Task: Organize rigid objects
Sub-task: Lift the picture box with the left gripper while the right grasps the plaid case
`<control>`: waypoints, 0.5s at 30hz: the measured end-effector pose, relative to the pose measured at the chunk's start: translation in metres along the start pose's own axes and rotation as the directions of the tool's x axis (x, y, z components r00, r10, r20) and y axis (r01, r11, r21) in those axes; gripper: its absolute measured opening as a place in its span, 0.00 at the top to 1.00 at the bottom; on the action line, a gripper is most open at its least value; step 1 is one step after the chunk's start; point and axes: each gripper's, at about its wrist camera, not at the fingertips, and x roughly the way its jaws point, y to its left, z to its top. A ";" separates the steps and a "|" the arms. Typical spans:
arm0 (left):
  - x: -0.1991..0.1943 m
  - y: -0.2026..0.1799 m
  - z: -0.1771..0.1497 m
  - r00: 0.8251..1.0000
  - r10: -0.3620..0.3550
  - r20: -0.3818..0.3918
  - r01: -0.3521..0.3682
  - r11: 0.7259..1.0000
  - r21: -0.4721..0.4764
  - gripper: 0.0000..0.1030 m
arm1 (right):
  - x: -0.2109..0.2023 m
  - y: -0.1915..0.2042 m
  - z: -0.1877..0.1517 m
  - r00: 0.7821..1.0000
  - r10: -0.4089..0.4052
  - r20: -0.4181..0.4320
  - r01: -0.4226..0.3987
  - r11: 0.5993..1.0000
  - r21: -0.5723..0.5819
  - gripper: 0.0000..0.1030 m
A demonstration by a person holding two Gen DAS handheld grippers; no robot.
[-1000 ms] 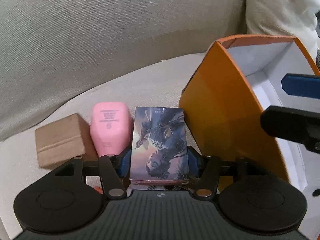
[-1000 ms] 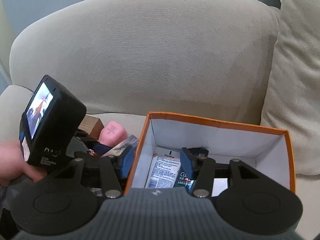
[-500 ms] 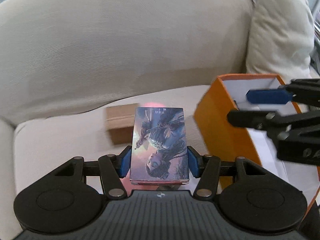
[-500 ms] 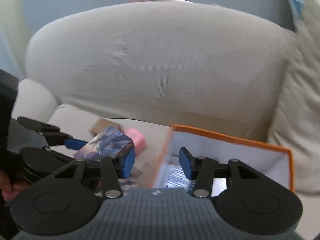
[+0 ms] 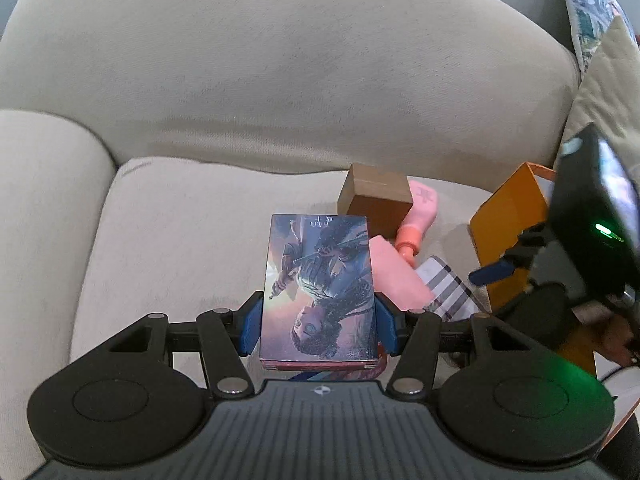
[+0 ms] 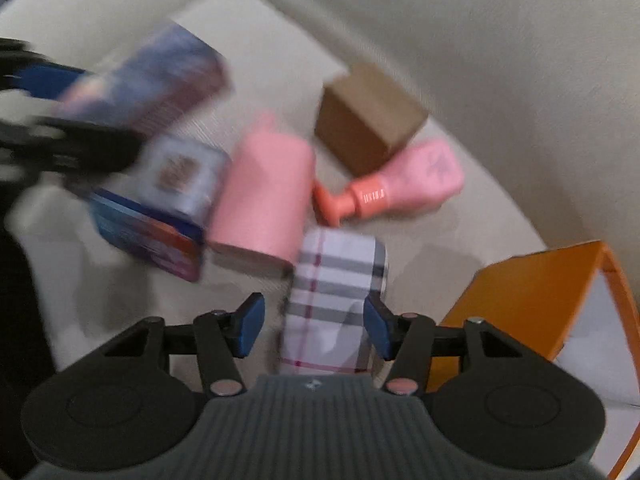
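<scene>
My left gripper (image 5: 318, 318) is shut on an illustrated card box (image 5: 318, 288) and holds it above the sofa seat; the box also shows blurred in the right wrist view (image 6: 148, 80). My right gripper (image 6: 314, 326) is open, its jaws on either side of a plaid box (image 6: 332, 308) lying on the seat; the right pad looks close to it. Beside it lie a pink box (image 6: 264, 200), a pink bottle (image 6: 396, 184), a brown cardboard box (image 6: 368, 116) and a blue-and-red box (image 6: 152, 232). The orange box (image 6: 528, 300) stands at the right.
The sofa backrest (image 5: 280, 60) rises behind the seat and an armrest (image 5: 40, 200) is at the left. A cushion (image 5: 600, 80) leans at the right. A small patterned box (image 6: 184, 176) rests on the blue-and-red box.
My left gripper has lifted and pulled back left with the card box. My right gripper has swung down from over the orange box to the plaid box on the seat.
</scene>
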 end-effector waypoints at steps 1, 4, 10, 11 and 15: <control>0.001 0.003 -0.001 1.000 -0.010 0.000 0.010 1.000 -0.007 0.38 | 0.005 -0.005 0.002 1.000 -0.013 -0.021 0.014 1.000 0.016 0.30; 0.006 0.001 0.000 1.000 -0.021 -0.001 0.021 1.000 -0.020 0.37 | 0.016 -0.015 0.006 0.998 0.023 -0.054 -0.019 0.998 0.060 0.25; 0.011 0.004 -0.005 0.999 -0.047 -0.004 0.047 0.998 -0.030 0.38 | 0.034 -0.026 0.010 0.995 0.061 -0.080 -0.051 0.990 0.129 0.28; 0.012 0.005 -0.006 0.999 -0.047 -0.004 0.047 0.998 -0.032 0.38 | 0.032 -0.028 0.009 0.996 0.057 -0.075 -0.046 0.989 0.139 0.32; 0.011 0.004 -0.007 0.999 -0.052 -0.002 0.052 0.998 -0.037 0.38 | 0.024 -0.032 0.005 0.996 0.069 -0.058 -0.059 0.986 0.158 0.33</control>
